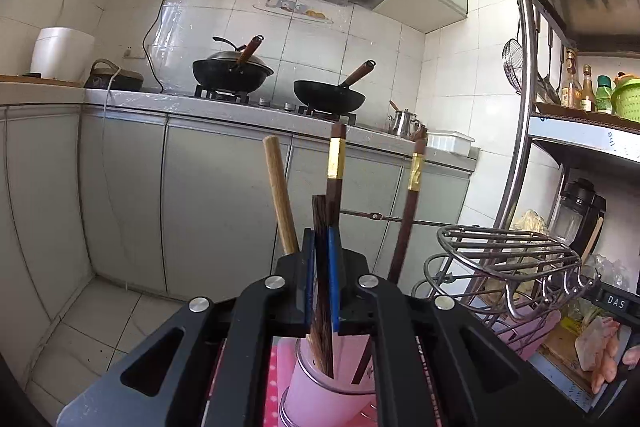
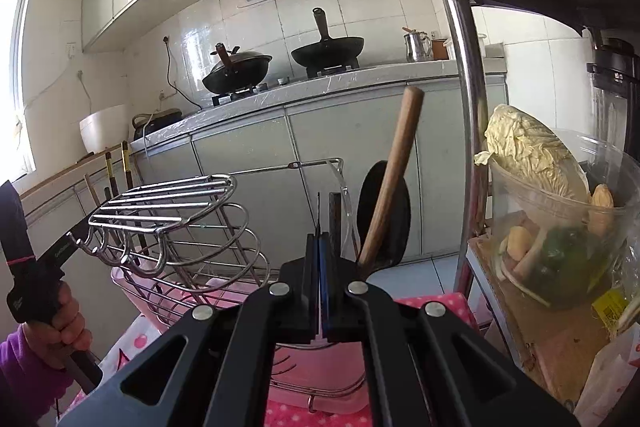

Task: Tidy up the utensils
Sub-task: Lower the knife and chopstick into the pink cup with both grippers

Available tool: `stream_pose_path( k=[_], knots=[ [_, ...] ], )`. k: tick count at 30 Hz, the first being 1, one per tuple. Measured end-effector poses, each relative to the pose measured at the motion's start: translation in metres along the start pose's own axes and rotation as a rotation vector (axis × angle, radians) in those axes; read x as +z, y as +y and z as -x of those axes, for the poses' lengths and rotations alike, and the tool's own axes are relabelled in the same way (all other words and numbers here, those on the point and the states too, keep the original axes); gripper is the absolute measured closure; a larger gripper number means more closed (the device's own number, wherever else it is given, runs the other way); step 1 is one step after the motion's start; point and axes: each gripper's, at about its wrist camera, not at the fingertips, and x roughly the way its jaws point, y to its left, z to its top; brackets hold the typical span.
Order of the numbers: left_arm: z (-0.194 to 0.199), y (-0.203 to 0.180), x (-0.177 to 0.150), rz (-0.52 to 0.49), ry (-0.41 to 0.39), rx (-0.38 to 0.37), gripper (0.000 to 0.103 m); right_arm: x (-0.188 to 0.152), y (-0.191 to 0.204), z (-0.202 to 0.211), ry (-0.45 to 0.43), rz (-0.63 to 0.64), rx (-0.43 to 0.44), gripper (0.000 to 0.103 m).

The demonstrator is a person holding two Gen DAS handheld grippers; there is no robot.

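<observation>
Kitchen cabinets behind, a dark chopstick [image 1: 322, 267] is being gripped by the left tongs [image 1: 322, 279] above the pink cup [image 1: 320, 387] at six o'clock; lowering and release are being called for, while the right tongs [image 2: 319, 291] are being kept closed, empty.

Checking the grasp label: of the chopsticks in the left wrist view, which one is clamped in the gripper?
The plain dark wood-grain chopstick between the left gripper's blue pads. The two gold-banded ones and the pale bamboo one stand free.

A dark brown chopstick [image 1: 322, 267] stands in a pale pink cup [image 1: 320, 387] on pink white-dotted cloth [image 2: 320, 417].
</observation>
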Motion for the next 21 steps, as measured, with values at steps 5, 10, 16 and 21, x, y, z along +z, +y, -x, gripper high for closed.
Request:
stream_pose_path(
  k=[5,10,16,21],
  knots=[
    [-0.002,0.003,-0.006,0.035,0.058,-0.034,0.097,-0.002,-0.003,-0.007,0.042,-0.036,0.025,0.102],
    [0.002,0.0,-0.017,0.023,0.068,-0.026,0.097,-0.008,-0.007,-0.009,0.065,-0.053,0.022,0.102],
    [0.006,-0.007,-0.018,0.016,0.09,-0.027,0.097,-0.007,-0.005,-0.002,0.061,-0.052,0.018,0.102],
    [0.012,-0.009,-0.005,0.033,0.09,-0.043,0.097,0.011,0.002,0.011,0.038,-0.008,0.005,0.102]
  ],
)
